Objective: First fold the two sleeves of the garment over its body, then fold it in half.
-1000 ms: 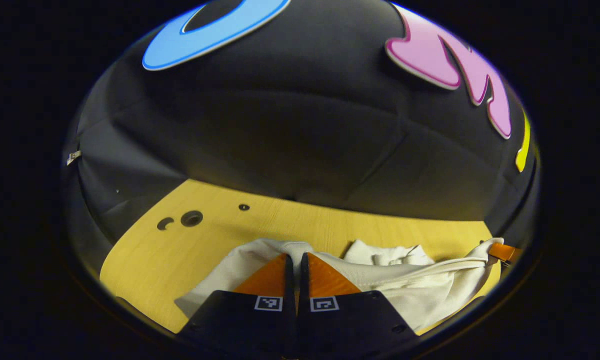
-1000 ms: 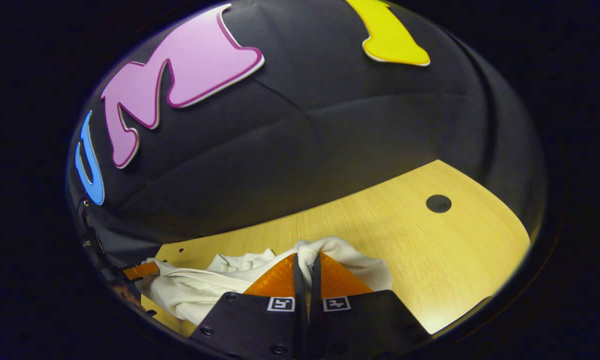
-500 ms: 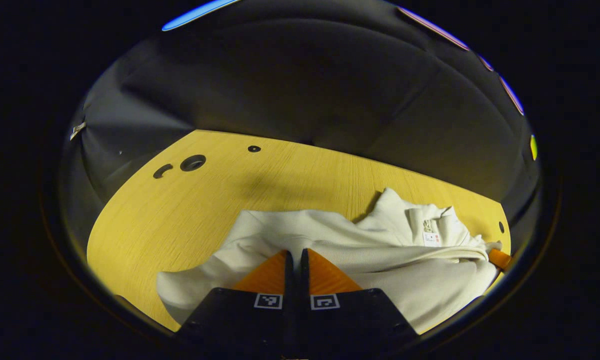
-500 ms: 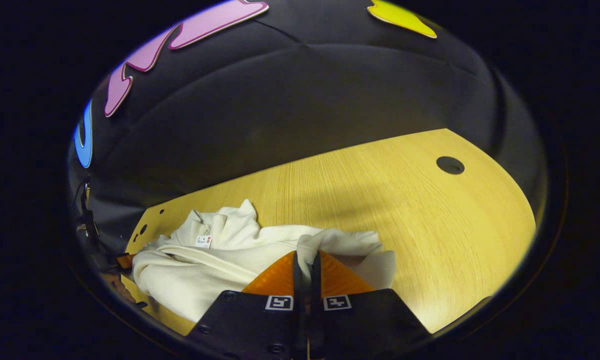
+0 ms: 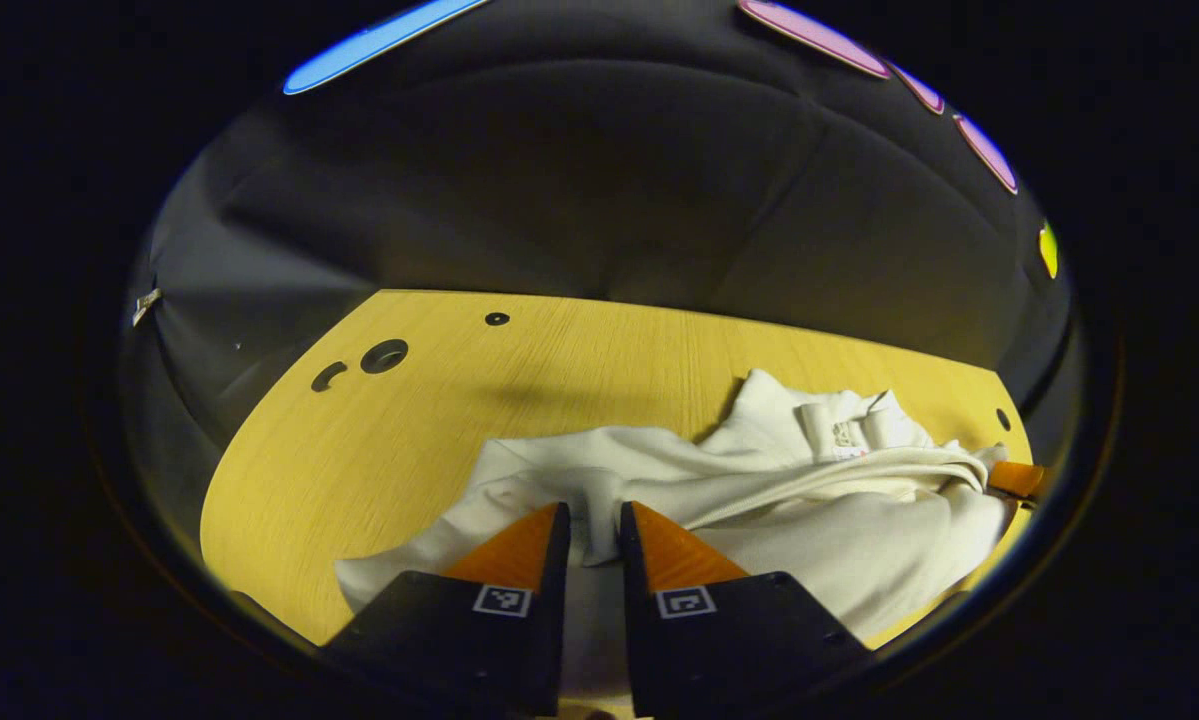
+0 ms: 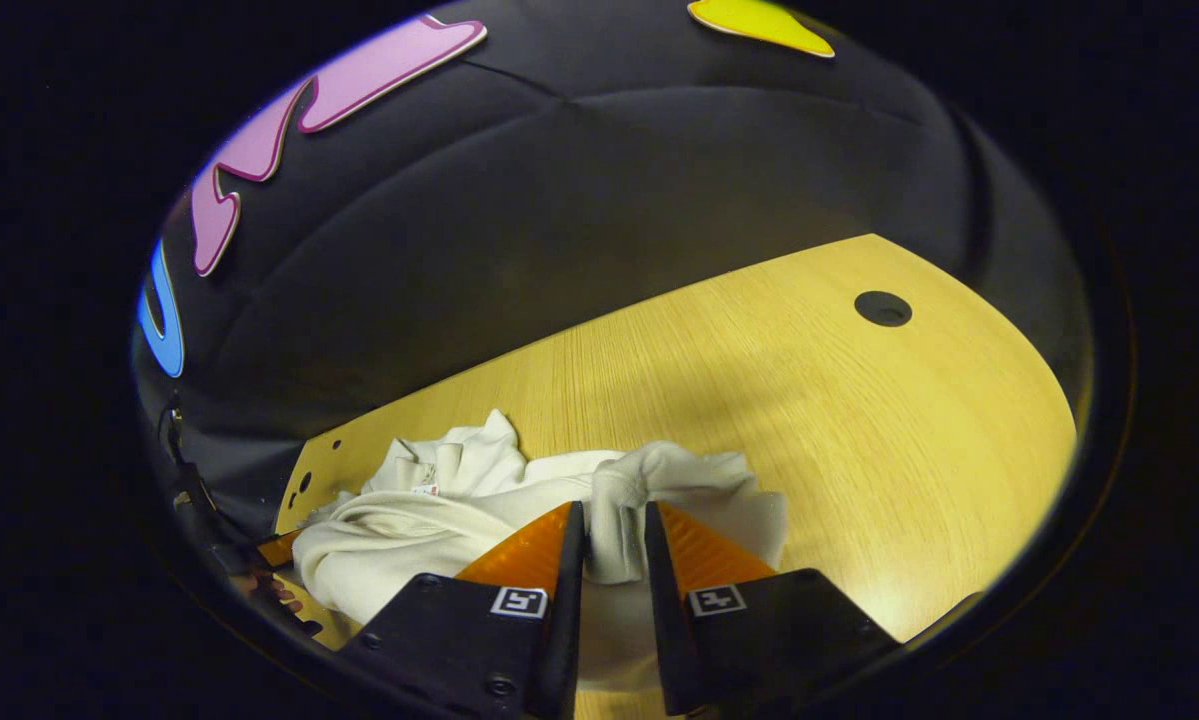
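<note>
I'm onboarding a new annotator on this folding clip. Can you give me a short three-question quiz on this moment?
1. True or false: the garment lies flat and smooth on the table.
2. The left gripper has its fingers: A) pressed together, B) slightly parted with cloth between.
3. In the right gripper view, what sits between the right gripper fingers?

Key:
1. False; it is bunched and wrinkled.
2. B.
3. A bunched fold of the white garment.
</note>
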`<state>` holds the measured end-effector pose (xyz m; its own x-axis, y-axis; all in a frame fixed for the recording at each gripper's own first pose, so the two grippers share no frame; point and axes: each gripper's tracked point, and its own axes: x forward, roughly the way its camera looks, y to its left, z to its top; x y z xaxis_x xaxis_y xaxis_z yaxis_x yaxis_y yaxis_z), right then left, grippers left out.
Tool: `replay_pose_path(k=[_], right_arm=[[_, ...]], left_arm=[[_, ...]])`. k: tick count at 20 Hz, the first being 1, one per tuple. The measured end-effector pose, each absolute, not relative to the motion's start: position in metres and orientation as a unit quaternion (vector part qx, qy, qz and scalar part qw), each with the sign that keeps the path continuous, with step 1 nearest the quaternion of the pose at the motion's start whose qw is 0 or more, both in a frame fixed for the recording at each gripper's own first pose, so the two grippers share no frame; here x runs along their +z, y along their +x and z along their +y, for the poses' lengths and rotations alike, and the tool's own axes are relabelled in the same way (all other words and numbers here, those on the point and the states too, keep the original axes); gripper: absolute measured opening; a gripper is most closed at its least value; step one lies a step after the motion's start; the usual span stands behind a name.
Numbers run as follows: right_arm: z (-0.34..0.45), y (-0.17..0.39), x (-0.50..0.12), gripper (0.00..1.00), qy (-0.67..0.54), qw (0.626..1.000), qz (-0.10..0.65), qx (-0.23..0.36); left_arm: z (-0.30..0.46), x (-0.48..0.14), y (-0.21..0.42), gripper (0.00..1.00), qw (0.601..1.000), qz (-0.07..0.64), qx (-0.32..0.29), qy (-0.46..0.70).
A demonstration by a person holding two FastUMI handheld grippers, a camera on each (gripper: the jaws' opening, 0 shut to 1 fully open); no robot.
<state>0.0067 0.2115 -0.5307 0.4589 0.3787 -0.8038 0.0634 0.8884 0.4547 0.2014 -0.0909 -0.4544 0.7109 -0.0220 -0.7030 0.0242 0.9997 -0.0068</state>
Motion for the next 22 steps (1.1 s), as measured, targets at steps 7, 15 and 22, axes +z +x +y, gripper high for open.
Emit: replay_pose_path(k=[7, 15, 22], right_arm=[[0.191, -0.007, -0.479, 0.45, 0.219, 0.839, 0.49, 0.088], [0.179, -0.037, -0.387, 0.29, 0.212, 0.863, 0.448, 0.097], [0.179, -0.082, -0.335, 0.31, 0.219, 0.864, 0.442, 0.105]], left_arm=[[-0.074, -0.408, 0.174, 0.58, 0.936, 0.349, -0.029, 0.021], [-0.063, -0.332, 0.113, 0.58, 0.953, 0.299, -0.052, 0.021], [-0.059, -0.29, 0.05, 0.58, 0.955, 0.282, -0.086, 0.035]])
